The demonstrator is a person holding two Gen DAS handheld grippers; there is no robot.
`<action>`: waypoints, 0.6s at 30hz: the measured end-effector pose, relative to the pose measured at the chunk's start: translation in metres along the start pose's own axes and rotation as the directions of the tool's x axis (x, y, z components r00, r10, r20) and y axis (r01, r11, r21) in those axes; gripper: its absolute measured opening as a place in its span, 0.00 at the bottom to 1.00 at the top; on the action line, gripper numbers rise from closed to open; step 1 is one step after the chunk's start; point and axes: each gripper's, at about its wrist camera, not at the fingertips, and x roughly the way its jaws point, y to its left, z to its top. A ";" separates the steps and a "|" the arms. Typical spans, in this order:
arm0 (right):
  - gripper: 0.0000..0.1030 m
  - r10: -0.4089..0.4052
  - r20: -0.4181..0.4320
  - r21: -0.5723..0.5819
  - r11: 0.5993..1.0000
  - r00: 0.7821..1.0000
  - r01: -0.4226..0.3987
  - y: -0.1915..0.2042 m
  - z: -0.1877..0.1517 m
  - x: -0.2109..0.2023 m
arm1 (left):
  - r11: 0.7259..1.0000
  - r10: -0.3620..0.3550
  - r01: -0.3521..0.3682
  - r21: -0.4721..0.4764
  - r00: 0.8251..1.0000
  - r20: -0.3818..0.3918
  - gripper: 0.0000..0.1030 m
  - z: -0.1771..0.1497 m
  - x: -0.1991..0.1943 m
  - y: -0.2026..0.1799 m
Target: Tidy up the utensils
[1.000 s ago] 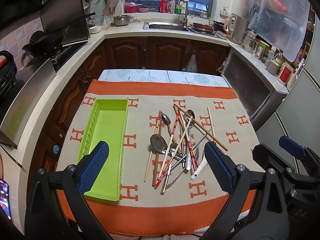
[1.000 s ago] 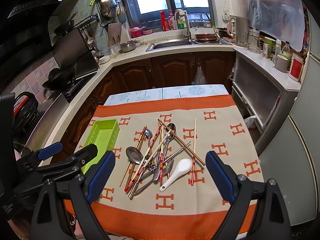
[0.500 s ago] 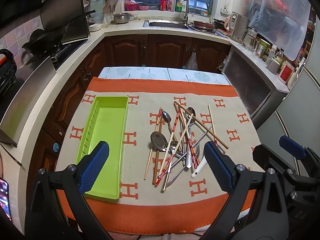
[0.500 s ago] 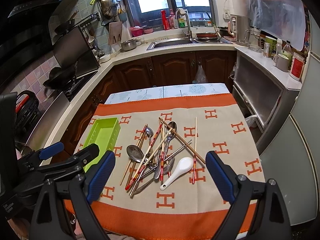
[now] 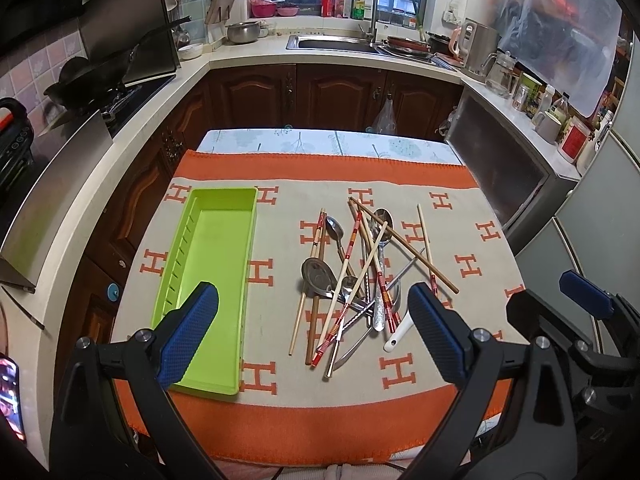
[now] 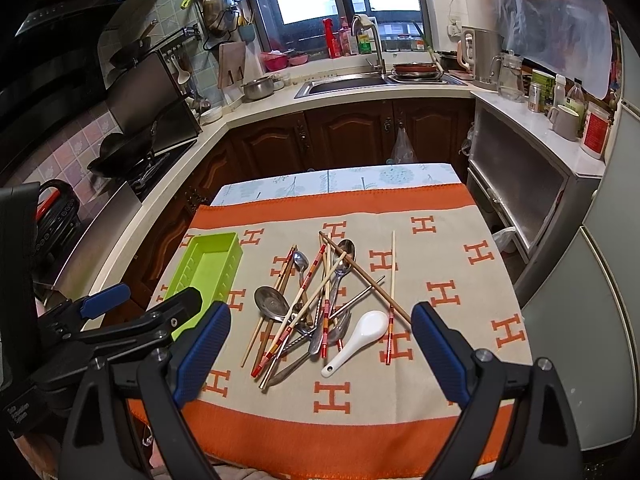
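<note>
Utensils [image 5: 352,280] lie heaped beside the green tray [image 5: 208,280] (both claws [image 5: 314,336] [image 6: 320,354] gape wide, holding nothing).

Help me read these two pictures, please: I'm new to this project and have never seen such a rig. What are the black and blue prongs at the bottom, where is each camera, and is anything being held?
The prongs are two-finger grippers; a person holds one in each hand. Each carries a wide-angle camera looking forward along its fingers, so one picture comes from the left gripper and the other from the right gripper. Each gripper also shows at the edge of the other's picture.

Both look down on a table under an orange and beige cloth. On it lie an empty green tray and, to its right, a loose pile of utensils: chopsticks, metal spoons and a white spoon.

Both grippers are open and hold nothing; no utensil is in the tray yet.
</note>
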 end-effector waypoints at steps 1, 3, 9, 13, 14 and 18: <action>0.89 0.002 -0.001 0.001 1.000 1.000 -0.002 0.001 -0.001 0.000 | 1.000 0.002 -0.002 0.001 1.000 -0.001 0.92 0.001 -0.001 -0.001; 0.89 0.004 -0.004 0.002 1.000 1.000 -0.004 0.003 -0.004 0.000 | 1.000 0.003 -0.003 0.002 1.000 -0.004 0.92 0.001 0.000 -0.001; 0.89 0.018 -0.014 0.002 1.000 1.000 -0.018 0.002 -0.007 0.003 | 1.000 0.006 -0.006 0.003 1.000 -0.018 0.92 0.003 0.004 -0.002; 0.89 0.032 -0.024 0.001 0.999 0.999 -0.032 -0.001 -0.003 0.006 | 1.000 0.002 -0.002 0.009 0.999 -0.033 0.92 0.007 0.009 -0.003; 0.89 0.037 -0.027 0.001 0.999 0.999 -0.037 -0.002 -0.002 0.007 | 1.000 -0.001 0.001 0.009 0.999 -0.038 0.92 0.008 0.010 -0.004; 0.89 0.068 -0.037 0.025 0.997 0.997 -0.067 -0.014 0.009 0.014 | 1.000 -0.018 0.017 -0.002 0.997 -0.069 0.92 0.021 0.024 -0.001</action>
